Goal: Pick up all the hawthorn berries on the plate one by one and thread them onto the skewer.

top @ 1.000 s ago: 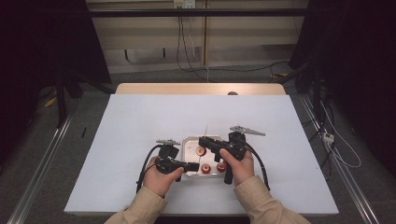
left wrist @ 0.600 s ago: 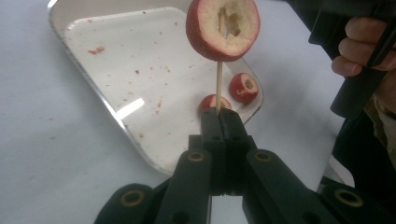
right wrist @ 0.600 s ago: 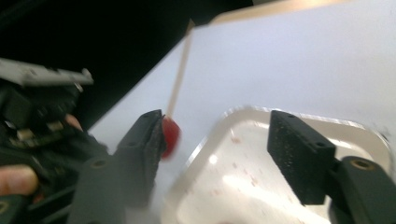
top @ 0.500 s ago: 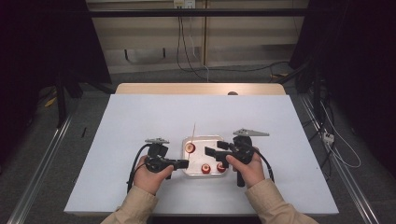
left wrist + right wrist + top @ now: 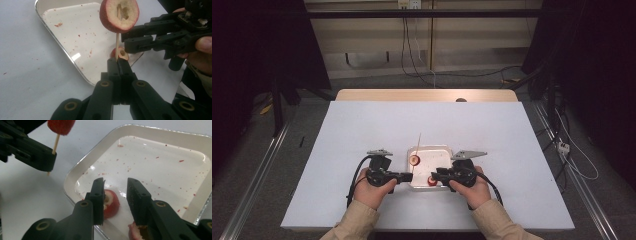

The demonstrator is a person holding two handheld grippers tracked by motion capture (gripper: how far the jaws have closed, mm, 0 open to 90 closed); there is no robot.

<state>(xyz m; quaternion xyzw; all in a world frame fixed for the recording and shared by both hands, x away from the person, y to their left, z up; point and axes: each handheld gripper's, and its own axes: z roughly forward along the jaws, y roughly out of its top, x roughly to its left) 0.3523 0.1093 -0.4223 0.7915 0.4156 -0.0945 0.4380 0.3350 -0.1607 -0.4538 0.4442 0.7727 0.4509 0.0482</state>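
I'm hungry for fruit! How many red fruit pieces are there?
3: one piece up on the stick, one and a partly hidden one lying in the tray. Others may be hidden.

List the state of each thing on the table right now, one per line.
Skewer: upright, clamped in the shut left tool.
Skewered fruit slice: threaded on the skewer, raised above the tray.
Loose fruit slice: lying in the tray, between the right tool's jaws.
Right tool: jaws have just been closing, gap on one side.
Tray: flat on the table, speckled with red bits.
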